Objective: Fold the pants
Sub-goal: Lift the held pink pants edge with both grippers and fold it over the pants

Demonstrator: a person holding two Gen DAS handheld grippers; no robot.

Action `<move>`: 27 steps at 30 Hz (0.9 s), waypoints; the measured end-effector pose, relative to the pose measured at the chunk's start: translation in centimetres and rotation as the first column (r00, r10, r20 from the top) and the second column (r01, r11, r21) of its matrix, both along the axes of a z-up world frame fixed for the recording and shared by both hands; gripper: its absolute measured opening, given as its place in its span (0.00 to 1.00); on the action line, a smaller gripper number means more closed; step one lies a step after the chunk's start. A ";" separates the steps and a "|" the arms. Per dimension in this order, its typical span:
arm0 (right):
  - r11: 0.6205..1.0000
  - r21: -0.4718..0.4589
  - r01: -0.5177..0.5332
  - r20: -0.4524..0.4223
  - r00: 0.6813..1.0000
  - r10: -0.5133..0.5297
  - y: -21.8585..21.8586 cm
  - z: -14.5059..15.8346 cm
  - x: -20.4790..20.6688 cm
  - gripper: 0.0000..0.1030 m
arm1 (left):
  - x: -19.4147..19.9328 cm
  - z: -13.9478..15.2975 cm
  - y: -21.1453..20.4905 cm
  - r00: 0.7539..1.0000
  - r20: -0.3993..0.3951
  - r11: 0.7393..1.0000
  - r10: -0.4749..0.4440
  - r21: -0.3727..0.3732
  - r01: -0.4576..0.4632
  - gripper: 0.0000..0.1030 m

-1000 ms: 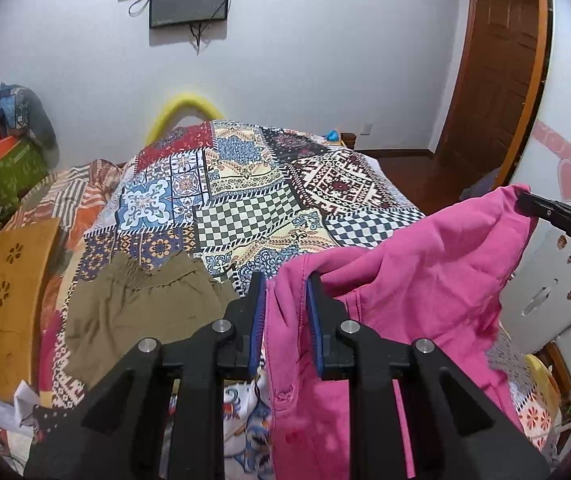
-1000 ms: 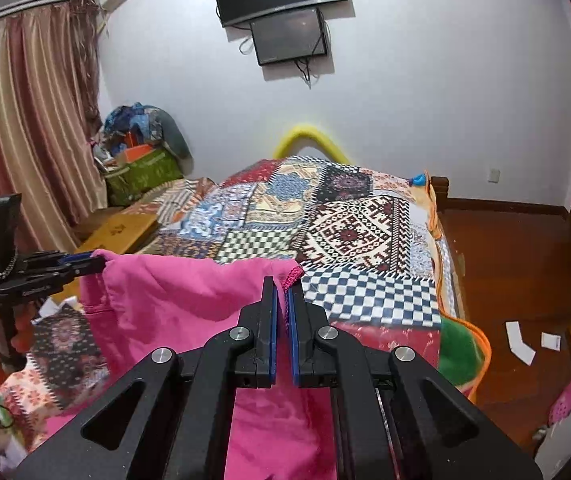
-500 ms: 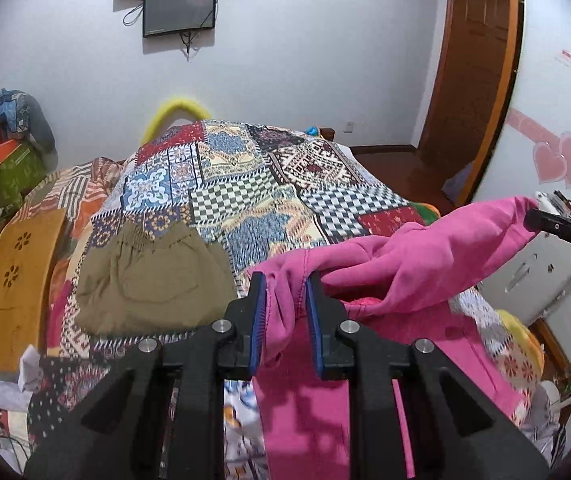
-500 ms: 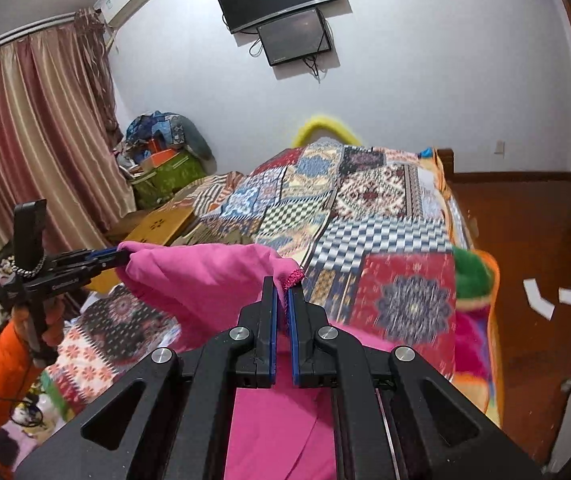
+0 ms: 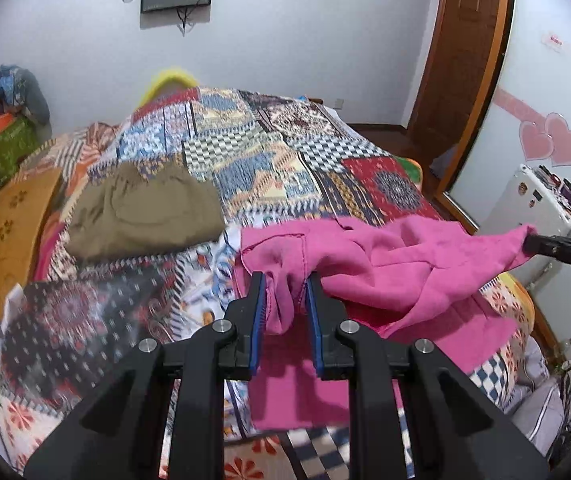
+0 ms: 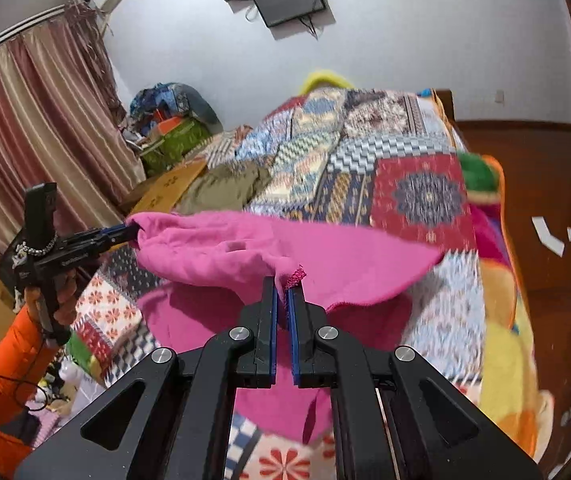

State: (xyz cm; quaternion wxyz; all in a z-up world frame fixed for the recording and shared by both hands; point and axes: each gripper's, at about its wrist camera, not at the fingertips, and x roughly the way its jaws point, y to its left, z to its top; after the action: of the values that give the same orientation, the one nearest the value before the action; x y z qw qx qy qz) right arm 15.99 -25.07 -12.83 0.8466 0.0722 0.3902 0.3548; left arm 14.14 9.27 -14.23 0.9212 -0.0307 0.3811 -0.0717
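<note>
The pink pants (image 5: 385, 264) hung stretched between the two grippers above the near end of the bed (image 5: 277, 168), their lower part draped onto the patchwork quilt. The left gripper (image 5: 284, 286) had pinched a bunched fold of one edge, its jaws a little apart around the thick wad of cloth. The right gripper (image 6: 282, 290) was closed almost completely on a thin hemmed corner with frayed stitching.

The fabric looked soft, light and limp: it sagged between the holds and creased freely, so it would likely drape rather than keep a line. Holding it at two corners of one edge seemed the sensible grip. A pair of folded olive shorts (image 5: 145, 212) lay further up the bed, well apart.
</note>
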 end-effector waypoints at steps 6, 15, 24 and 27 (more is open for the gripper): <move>1.000 -0.022 0.002 -0.051 0.999 -0.004 -0.6 -2.3 -2.0 0.04 | -2.1 -2.0 -0.6 0.999 -0.041 1.000 -0.014 0.002 0.014 0.19; 0.996 -0.088 -0.027 -0.107 0.994 0.018 -1.2 -4.6 -3.2 0.04 | -4.1 -3.4 -0.4 0.998 -0.065 1.000 -0.006 -0.025 0.004 0.19; 0.989 -0.128 -0.079 -0.122 0.991 0.063 -0.3 -6.1 -4.3 0.05 | -4.4 -4.6 -0.1 0.995 -0.096 0.999 0.001 -0.032 -0.004 0.19; 0.985 -0.153 -0.082 -0.132 0.989 0.062 -0.3 -6.3 -4.4 0.06 | -4.5 -5.3 0.1 0.992 -0.123 0.999 0.006 -0.036 -0.011 0.21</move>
State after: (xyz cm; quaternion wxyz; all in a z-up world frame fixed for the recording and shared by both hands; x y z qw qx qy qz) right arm 11.61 -25.35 -19.11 0.8096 0.0131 0.4726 0.3480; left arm 9.68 9.38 -19.52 0.8957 -0.0537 0.4354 -0.0728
